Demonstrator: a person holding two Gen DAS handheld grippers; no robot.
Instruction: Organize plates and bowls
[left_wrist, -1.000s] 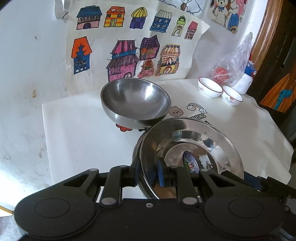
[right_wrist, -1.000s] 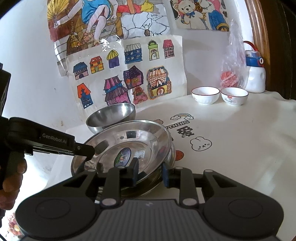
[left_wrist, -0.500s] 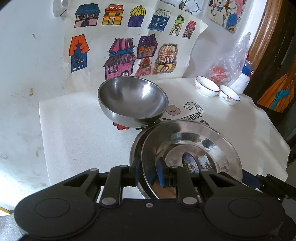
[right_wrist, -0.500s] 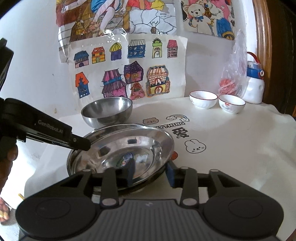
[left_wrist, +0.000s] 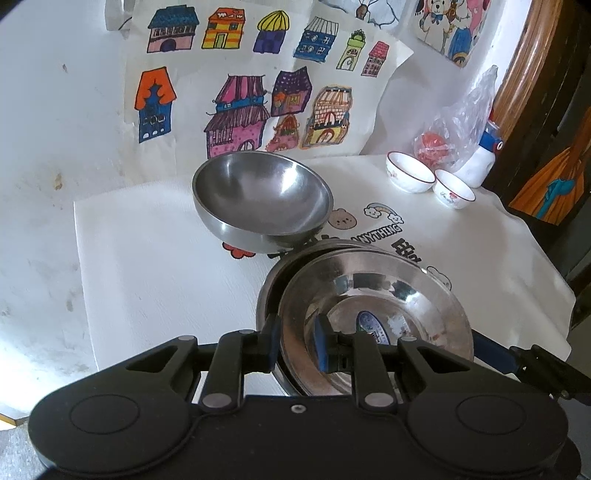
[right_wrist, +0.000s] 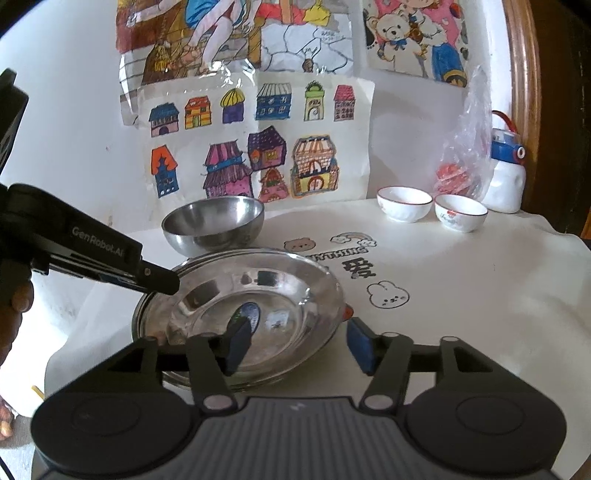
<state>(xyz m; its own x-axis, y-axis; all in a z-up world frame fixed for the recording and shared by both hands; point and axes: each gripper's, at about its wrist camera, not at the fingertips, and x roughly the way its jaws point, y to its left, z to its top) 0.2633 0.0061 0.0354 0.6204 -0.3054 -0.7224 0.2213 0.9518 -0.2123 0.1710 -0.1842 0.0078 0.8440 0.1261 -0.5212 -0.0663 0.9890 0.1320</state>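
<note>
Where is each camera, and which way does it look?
Left wrist: on the left claw, looking down at the top plate it pinches; only claw shows.
Right wrist: on the right claw, opening, facing the wall; a hand shows.
Both show: plate, steel bowl, two white bowls.

White-clothed table (right_wrist: 480, 295), steel bowl (right_wrist: 214, 225), stacked plates (right_wrist: 258, 295), 2 cups (right_wrist: 404, 203)

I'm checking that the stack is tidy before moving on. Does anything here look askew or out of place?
Yes: the top steel plate sits off-centre on the plate beneath it, whose rim shows at the left. The left gripper is clamped on the top plate's rim. The steel bowl looks tilted.
</note>
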